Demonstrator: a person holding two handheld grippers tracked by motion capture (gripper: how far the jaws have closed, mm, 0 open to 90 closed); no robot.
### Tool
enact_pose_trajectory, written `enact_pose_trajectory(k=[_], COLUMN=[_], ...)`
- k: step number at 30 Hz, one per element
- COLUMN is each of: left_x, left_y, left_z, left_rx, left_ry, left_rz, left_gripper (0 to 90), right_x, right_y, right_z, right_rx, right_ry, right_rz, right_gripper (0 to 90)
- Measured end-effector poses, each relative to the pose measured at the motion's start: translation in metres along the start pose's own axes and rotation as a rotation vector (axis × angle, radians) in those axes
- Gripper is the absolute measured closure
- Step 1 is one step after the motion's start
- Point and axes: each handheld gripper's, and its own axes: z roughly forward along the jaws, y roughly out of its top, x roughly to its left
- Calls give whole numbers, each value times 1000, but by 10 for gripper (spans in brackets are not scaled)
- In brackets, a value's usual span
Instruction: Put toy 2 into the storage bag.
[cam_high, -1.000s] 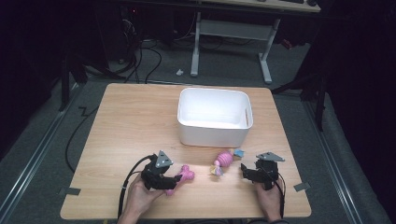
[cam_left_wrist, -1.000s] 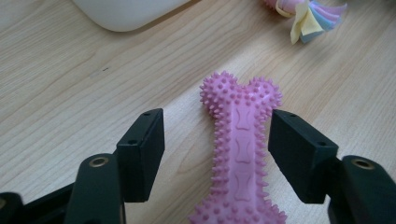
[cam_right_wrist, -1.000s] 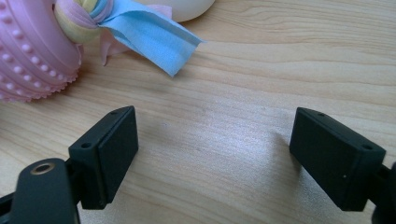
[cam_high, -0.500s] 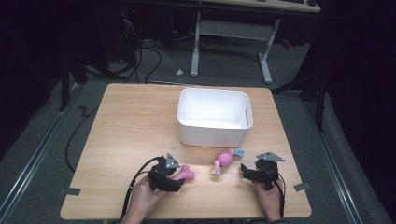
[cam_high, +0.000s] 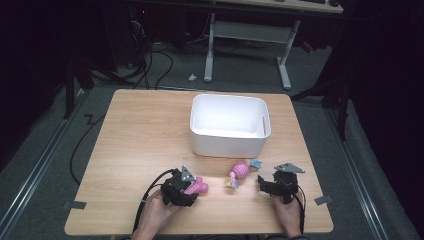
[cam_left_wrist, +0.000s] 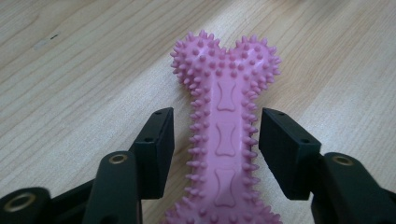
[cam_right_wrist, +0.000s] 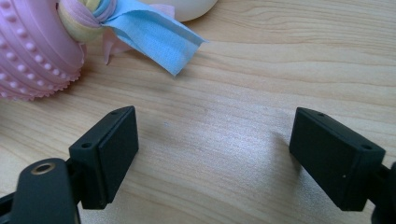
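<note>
High view: wooden table (cam_high: 130, 150) first, w/ a white bin (cam_high: 230, 125) well ahead of both tools. Left gripper (cam_high: 187, 187) sits near the front edge, astride a pink spiky bone toy (cam_high: 198, 187); right gripper (cam_high: 265, 184) is off to its right, w/ a pink ribbed toy (cam_high: 239, 171) lying between the two tools.

Left gripper view: the bone (cam_left_wrist: 226, 135) runs straight out between the jaws, its lobed end beyond the tips, shaft centred. Jaws have just been closing and stand narrow, approx. a sliver of bare wood showing each side betw. pads and spikes, so no squeeze yet; the bone rests flat on the table.

Right gripper view: right gripper (cam_right_wrist: 212, 154) is spread wide w/ nothing but tabletop in its gap; the ribbed toy (cam_right_wrist: 32, 51) and its blue cloth strip (cam_right_wrist: 154, 32) lie ahead and to its left, apart from the pads.

Judgement: step in hand is the grasp on the bone. To do it well, keep the tool low and square, close evenly on the shaft, not the lobes. Spikes look soft, so they will prob. give; squeeze until they flatten, then lift straight.
</note>
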Motion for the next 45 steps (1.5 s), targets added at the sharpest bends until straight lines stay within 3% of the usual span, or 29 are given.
enact_pose_trajectory(k=[8, 19, 33, 45], left_x=[-1, 2, 16, 26], left_y=[0, -1, 3, 12], left_z=[2, -2, -28, -48], left_rx=[18, 25, -24, -52], left_ry=[-8, 9, -11, -15], left_rz=[12, 15, -17, -3], left_gripper=[569, 590, 591, 592], right_x=[0, 0, 0, 0], right_y=[0, 0, 0, 0], right_z=[0, 0, 0, 0], right_rx=[0, 0, 1, 2], right_ry=[0, 1, 1, 2], right_rz=[-1, 0, -1, -1], right_gripper=[157, 157, 157, 157])
